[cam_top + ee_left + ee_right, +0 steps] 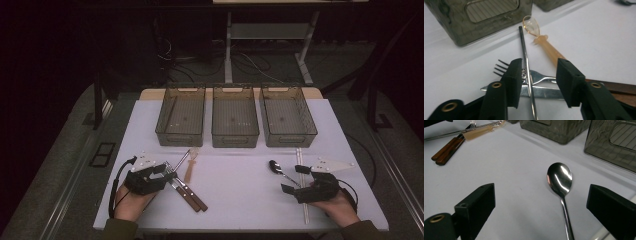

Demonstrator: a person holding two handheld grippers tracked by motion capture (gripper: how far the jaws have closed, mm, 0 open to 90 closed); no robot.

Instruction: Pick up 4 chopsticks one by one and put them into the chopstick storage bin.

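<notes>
**Left jaws narrowing on the cutlery pile**

Near the table's (pixel 320 120) front-left corner, we have our left gripper (pixel 537 82) lowered over crossed cutlery: a thin metal rod (pixel 524 52) runs between its jaws, above a fork (pixel 536 76) and a knife (pixel 541 92), with an amber plastic spoon (pixel 544 43) just beside. The jaws are half closed and not yet pressing. We judge this the grasping step; next we must close on one piece alone. Our right gripper (pixel 540 207) stands wide open astride the steel spoon (pixel 560 178) near the front-right corner. Three bins (pixel 235 122) along the far edge look empty.
</notes>
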